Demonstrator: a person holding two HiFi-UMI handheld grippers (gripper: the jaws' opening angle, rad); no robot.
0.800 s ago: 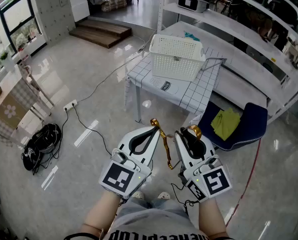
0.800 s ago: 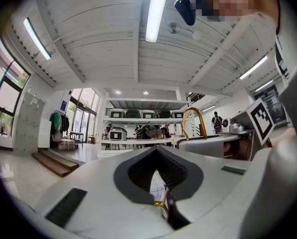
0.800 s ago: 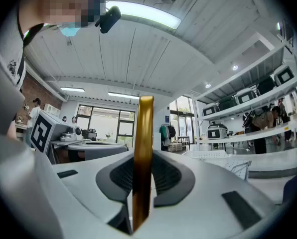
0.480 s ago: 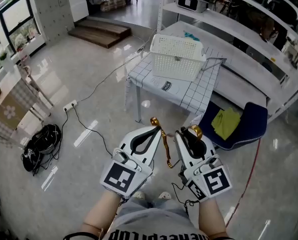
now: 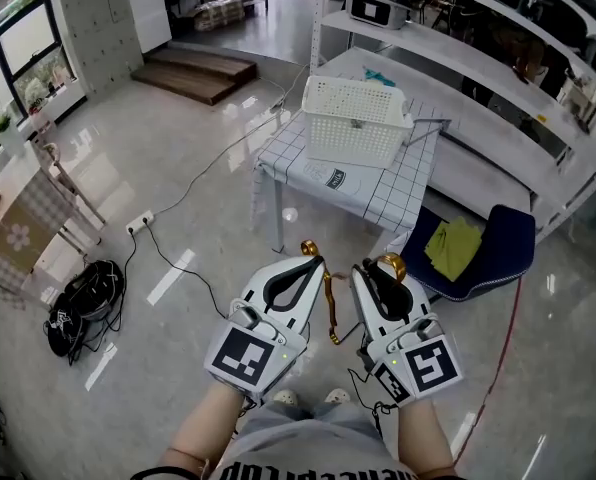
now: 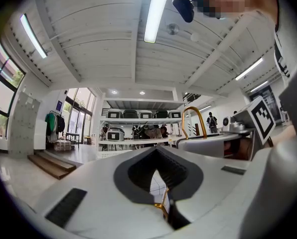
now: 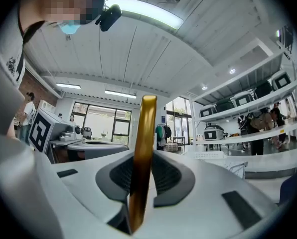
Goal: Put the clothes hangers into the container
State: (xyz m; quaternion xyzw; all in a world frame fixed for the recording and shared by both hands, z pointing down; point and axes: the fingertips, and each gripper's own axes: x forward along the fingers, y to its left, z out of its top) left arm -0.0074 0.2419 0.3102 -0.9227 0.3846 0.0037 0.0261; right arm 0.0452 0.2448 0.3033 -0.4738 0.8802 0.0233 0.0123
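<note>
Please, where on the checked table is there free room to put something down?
Free: the strip of checked tablecloth between the white plastic lattice basket and the table's near edge. Crowded: the far half, filled by the basket.

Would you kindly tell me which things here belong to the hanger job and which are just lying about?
Job: left gripper, shut on a gold hanger wire; right gripper, shut on a gold hanger hook; white basket on the checked table.
Lying about: blue chair with yellow-green cloth; power strip; black cable bundle; wooden steps.
</note>
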